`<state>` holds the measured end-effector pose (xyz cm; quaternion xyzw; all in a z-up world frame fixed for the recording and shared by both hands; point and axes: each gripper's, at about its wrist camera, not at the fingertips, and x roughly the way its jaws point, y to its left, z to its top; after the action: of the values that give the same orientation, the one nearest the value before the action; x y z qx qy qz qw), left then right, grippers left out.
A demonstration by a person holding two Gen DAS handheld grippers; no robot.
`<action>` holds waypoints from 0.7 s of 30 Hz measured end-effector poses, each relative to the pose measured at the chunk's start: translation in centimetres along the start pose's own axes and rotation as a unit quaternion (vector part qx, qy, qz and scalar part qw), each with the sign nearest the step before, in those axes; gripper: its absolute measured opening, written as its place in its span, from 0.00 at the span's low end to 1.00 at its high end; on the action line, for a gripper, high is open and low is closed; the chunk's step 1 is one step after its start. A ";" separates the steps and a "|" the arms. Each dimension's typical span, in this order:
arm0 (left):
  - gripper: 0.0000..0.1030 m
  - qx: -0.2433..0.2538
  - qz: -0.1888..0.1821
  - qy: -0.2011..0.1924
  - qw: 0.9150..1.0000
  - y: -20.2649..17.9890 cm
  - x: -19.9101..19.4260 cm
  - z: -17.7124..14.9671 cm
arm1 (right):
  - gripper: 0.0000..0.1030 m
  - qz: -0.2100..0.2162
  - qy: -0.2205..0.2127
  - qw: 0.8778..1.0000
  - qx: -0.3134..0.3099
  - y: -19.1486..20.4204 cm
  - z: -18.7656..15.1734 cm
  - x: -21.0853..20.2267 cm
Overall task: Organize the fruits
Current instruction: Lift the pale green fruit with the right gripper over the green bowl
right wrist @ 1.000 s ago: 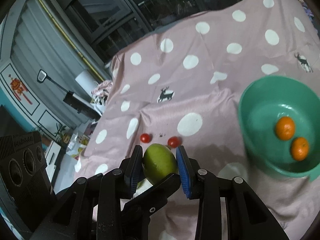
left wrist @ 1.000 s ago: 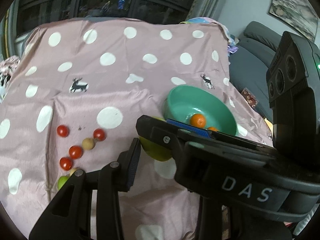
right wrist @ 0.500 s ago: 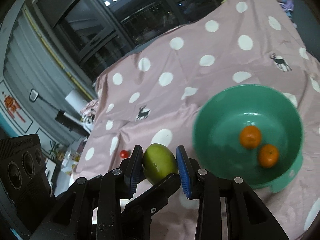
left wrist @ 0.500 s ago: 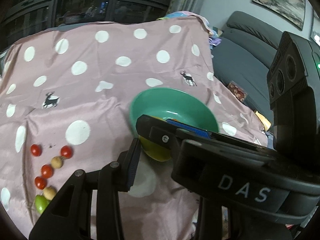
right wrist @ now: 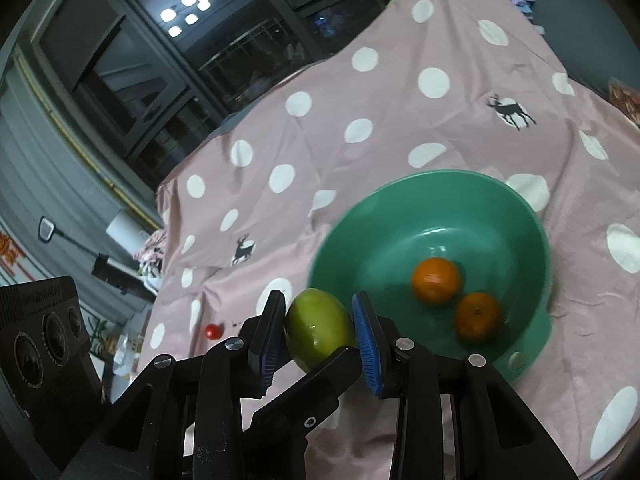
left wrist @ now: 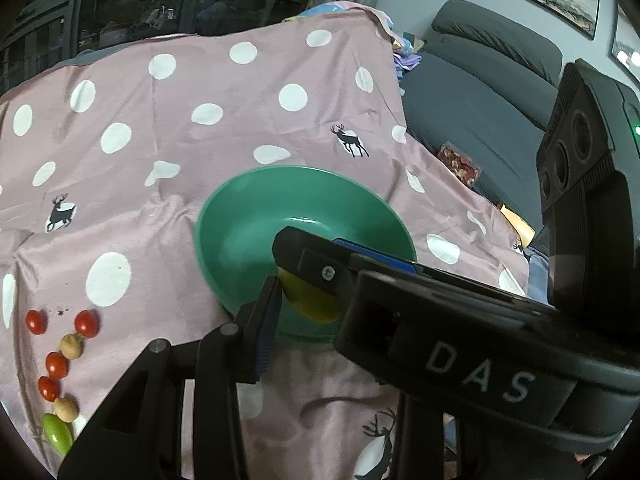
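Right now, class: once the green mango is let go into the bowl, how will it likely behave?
The green mango is smooth and egg-shaped, so it will probably roll down the green bowl and its curved wall. It may bump the two oranges. Its firm-looking skin suggests little bruising.

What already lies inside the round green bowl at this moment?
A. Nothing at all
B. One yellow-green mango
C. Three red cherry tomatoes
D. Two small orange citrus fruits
D: the right wrist view shows two small orange citrus fruits resting on the floor of the round green bowl, while the yellow-green mango sits between the right gripper pads at the rim.
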<state>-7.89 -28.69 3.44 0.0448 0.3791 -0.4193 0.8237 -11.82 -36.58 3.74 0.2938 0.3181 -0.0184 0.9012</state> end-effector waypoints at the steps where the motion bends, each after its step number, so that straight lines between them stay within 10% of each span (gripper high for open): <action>1: 0.36 0.000 -0.002 0.002 1.000 -0.1 0.2 0.1 | 0.37 -0.002 0.000 1.000 0.003 -0.3 0.1 0.0; 21: 0.36 -0.009 -0.037 0.042 0.998 -0.4 4.4 0.7 | 0.37 -0.038 0.019 0.997 0.065 -4.4 0.9 1.5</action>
<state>-6.14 -32.14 1.14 0.0410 0.4183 -0.4441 0.7913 -11.09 -40.46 1.19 0.3393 0.3446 -0.0675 0.8727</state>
